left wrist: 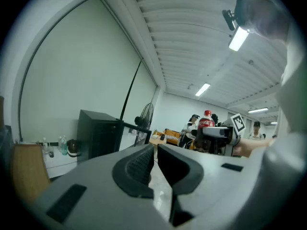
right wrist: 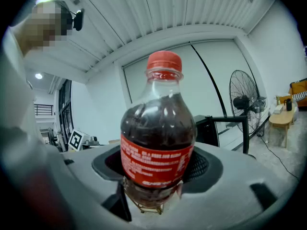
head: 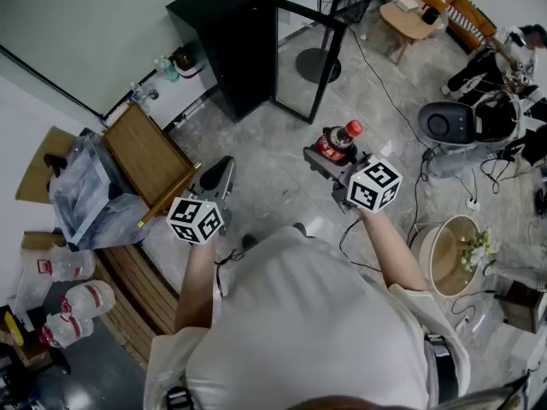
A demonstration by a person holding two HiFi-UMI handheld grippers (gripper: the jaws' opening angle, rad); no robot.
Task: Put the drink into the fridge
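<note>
A cola bottle (head: 336,142) with a red cap and red label stands upright between the jaws of my right gripper (head: 332,157), which is shut on its lower body. In the right gripper view the bottle (right wrist: 158,138) fills the middle and both pads press its sides. The black fridge (head: 224,41) stands ahead on the floor with its glass door (head: 306,62) swung open to the right. My left gripper (head: 217,178) is held level at the left, shut with nothing in it. The left gripper view shows the fridge (left wrist: 98,135) beyond my left gripper (left wrist: 154,159), and the bottle (left wrist: 206,120) off to the right.
A wooden-topped stand (head: 149,156) with plastic-wrapped items is at the left, with large water bottles (head: 77,301) below it. A fan's base (head: 316,62) stands right behind the open door. A round table (head: 410,20), a grey machine (head: 449,126) and floor cables (head: 389,101) lie to the right.
</note>
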